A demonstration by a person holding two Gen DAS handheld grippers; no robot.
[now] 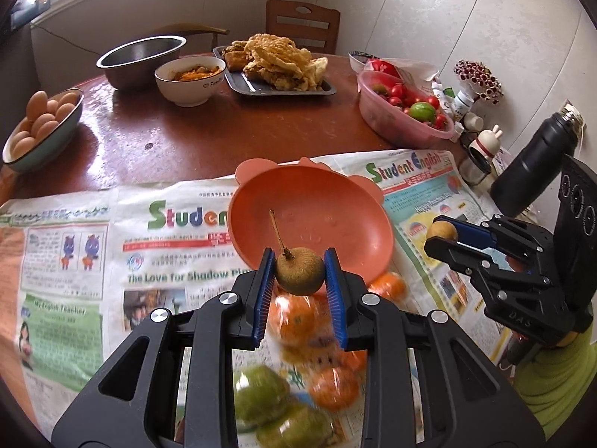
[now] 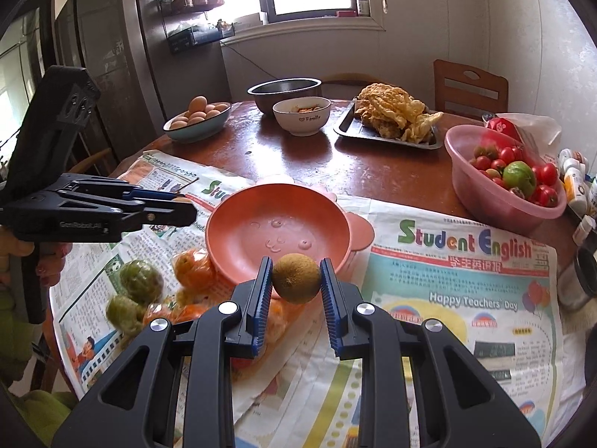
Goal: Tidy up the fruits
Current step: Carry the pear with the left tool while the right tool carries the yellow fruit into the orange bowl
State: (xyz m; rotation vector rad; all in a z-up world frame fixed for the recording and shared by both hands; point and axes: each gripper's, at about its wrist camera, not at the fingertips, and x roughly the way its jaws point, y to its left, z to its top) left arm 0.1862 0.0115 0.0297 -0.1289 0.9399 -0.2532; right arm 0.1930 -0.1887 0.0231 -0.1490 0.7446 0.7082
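Left wrist view: a small brown fruit with a stem [image 1: 299,275] is seen clamped between the blue pads of the left gripper [image 1: 299,276], the stem pointing up and away.
Right wrist view: a stemless brown fruit [image 2: 296,278] is seen clamped between the pads of the right gripper [image 2: 296,279].
Left gripper state: closed on the stemmed fruit; it is held over the near rim of the orange bowl [image 1: 309,220].
Right gripper state: closed on the stemless fruit; in the left wrist view the same tool [image 1: 444,237] is seen to the right of the bowl, with the round fruit [image 1: 442,230] at its tips.
Orange bowl: set on the newspaper [image 2: 459,287] in the middle of the table; nothing is seen inside it.
Loose fruit: oranges [image 2: 194,267] are piled just near and left of the bowl, touching its rim; green fruits [image 2: 141,280] lie further left. All are blurred.
Table [image 2: 358,171]: round and brown, partly covered by the newspaper.
Far side: a bowl of eggs [image 2: 197,119], a steel bowl [image 2: 284,91], a white bowl [image 2: 301,115] and a tray of fried food [image 2: 391,119] are seen.
Right side: a pink basin of tomatoes [image 2: 503,183] is placed near the wall.
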